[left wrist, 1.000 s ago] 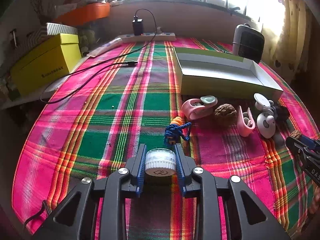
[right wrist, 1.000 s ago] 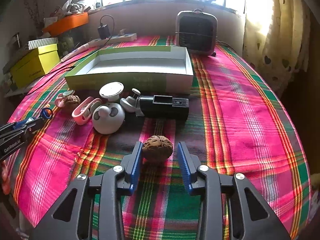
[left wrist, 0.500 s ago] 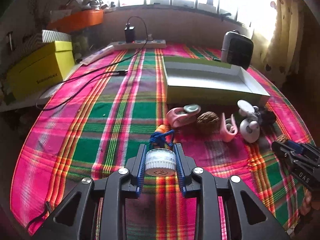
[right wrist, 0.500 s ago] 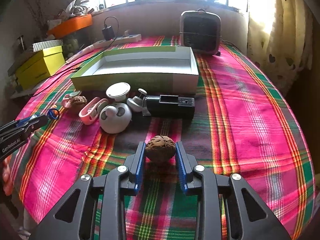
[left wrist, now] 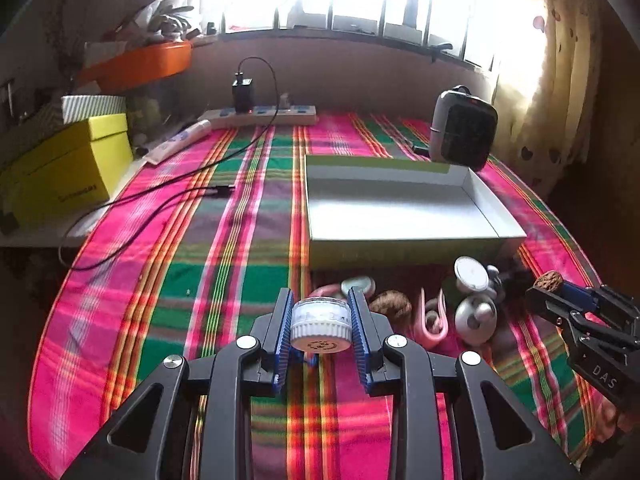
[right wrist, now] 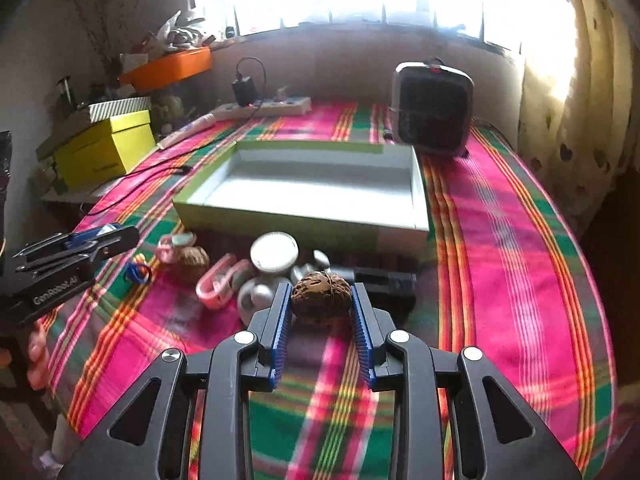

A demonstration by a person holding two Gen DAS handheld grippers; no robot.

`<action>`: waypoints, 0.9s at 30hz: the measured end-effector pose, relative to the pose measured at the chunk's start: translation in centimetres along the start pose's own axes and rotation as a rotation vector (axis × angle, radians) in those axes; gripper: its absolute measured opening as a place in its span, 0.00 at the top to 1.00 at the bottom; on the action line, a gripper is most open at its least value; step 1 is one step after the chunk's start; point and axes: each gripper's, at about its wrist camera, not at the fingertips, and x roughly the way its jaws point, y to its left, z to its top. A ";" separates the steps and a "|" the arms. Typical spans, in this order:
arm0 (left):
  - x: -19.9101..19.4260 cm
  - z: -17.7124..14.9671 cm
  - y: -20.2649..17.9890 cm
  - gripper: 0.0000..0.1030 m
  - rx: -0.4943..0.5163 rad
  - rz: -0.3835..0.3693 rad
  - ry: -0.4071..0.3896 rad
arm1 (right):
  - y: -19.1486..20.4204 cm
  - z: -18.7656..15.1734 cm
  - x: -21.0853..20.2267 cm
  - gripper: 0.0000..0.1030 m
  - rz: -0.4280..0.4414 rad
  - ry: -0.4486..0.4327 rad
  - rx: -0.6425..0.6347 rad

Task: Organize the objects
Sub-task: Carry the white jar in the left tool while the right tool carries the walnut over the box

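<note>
Plaid cloth (left wrist: 248, 248) in pink, green and orange covers the desk in your left wrist view, and your left gripper (left wrist: 320, 320) has its jaws closed on a small round white jar (left wrist: 321, 322), the blue pads pressing its two sides, lifted clear of the cloth. Ahead and to the right lies the open shallow box (left wrist: 404, 246) with green outer walls and a white inside, nothing in it. Just in front of its near wall sits a cluster: a loose walnut (left wrist: 391, 305), a pink clip (left wrist: 431, 322), a white round gadget (left wrist: 475, 316) and a white disc (left wrist: 471, 274). At the right edge your right gripper (left wrist: 550, 286) shows with a walnut at its tip. A small heater (left wrist: 463, 134) stands behind the box, a power strip (left wrist: 260, 116) lies under the window and a yellow box (left wrist: 68, 172) sits at the left. In your right wrist view the right gripper (right wrist: 321, 300) has just closed its jaws and they now pinch a brown walnut (right wrist: 321, 296), held above the cloth (right wrist: 500, 260). The box (right wrist: 304, 226) lies straight ahead, beyond the same cluster and a black rectangular device (right wrist: 390, 284). A blue cord loop (right wrist: 137, 273) lies on the cloth at the left, near the tip of your left gripper (right wrist: 110, 236).
</note>
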 end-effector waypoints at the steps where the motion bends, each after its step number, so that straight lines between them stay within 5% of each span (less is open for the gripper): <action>1: 0.3 0.5 0.1 0.75 -0.006 -0.006 0.001 | 0.0 0.5 0.2 0.71 0.008 -0.001 -0.004; 27: 8.0 8.2 -0.6 0.75 0.028 -0.027 0.069 | 0.4 9.3 9.0 0.71 0.069 0.115 -0.074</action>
